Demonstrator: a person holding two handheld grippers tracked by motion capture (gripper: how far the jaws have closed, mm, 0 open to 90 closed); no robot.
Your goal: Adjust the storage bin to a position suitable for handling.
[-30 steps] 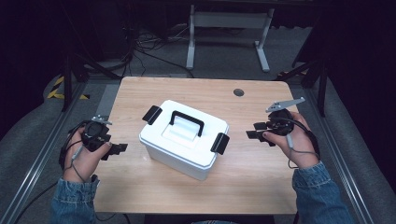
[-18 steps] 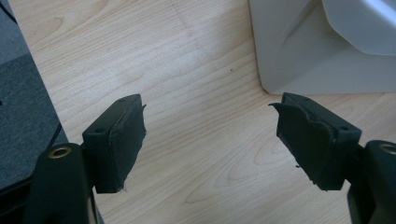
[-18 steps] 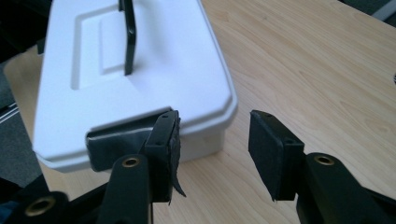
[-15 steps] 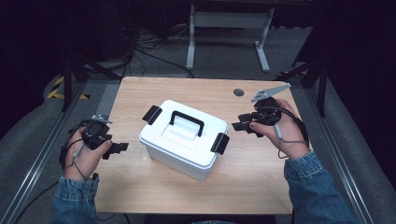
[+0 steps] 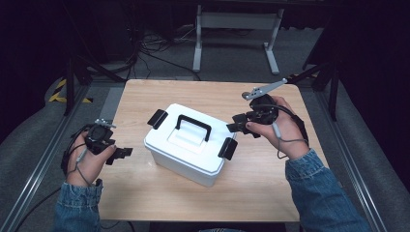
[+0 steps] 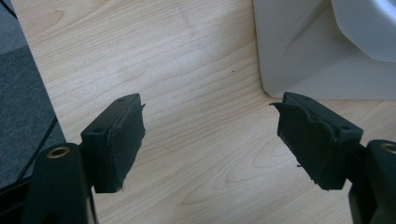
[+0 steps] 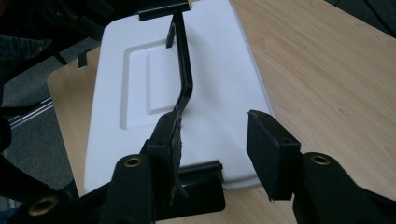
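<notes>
A white plastic box [image 5: 186, 152] with a black carry handle [image 5: 193, 126] and two black side latches stands mid-table, lid on. The near-right latch [image 5: 227, 148] lies just below my right gripper [image 5: 235, 123], which hovers open over the box's right end. In the right gripper view the open gripper [image 7: 212, 135] looks down on the lid [image 7: 140, 93], handle [image 7: 183, 70] and a latch [image 7: 198, 184]. My left gripper [image 5: 121, 153] is open, low over the table left of the box. The left gripper view has that gripper [image 6: 210, 123] above bare wood, with the box's corner [image 6: 317, 51] ahead.
The light wooden table [image 5: 261, 188] has a dark round hole near its back right. Grey floor rails run along both sides. A metal stand [image 5: 237, 29] and cables lie on the floor behind the table.
My right gripper has moved left and forward from the table's right edge up to the box's right end. The left gripper has hardly moved.
</notes>
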